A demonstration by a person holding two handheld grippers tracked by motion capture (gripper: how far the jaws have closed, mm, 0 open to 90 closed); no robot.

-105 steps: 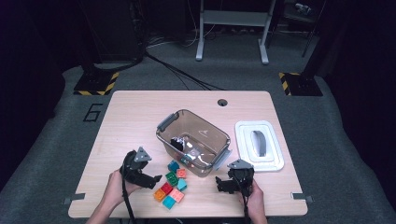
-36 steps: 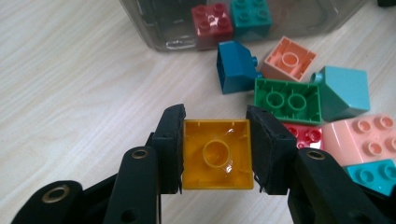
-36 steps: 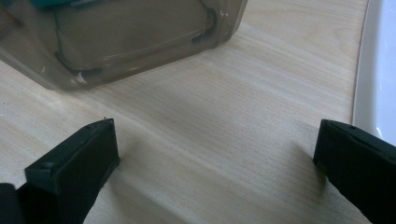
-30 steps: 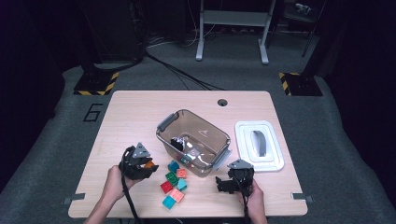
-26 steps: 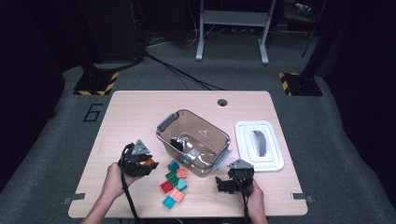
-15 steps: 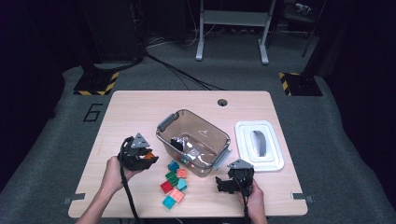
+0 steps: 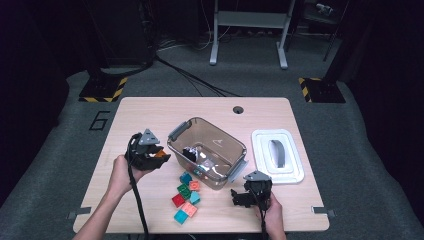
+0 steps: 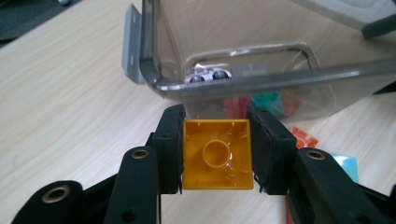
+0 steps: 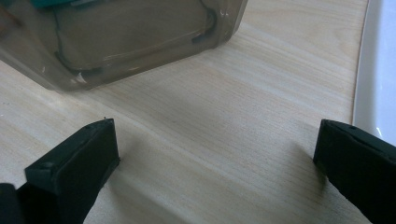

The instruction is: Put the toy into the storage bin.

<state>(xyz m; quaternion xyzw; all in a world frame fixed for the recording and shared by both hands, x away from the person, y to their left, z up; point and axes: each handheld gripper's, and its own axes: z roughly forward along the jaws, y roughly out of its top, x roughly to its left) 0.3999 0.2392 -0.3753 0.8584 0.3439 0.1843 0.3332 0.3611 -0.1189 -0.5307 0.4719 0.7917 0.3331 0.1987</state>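
The left gripper (image 8: pixel 217 149) pinches a yellow block (image 8: pixel 216 155) just before the clear bin (image 8: pixel 261 81) holding a toy car (image 8: pixel 210 74), while the right gripper (image 9: pixel 217 154) rests spread.

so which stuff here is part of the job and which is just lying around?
In the job:
- left gripper, shut on the yellow block
- clear bin, next to that block
- loose blocks on the table

Lying about:
- white lid, right of the bin
- toy car inside the bin
- right gripper, open, resting on the table
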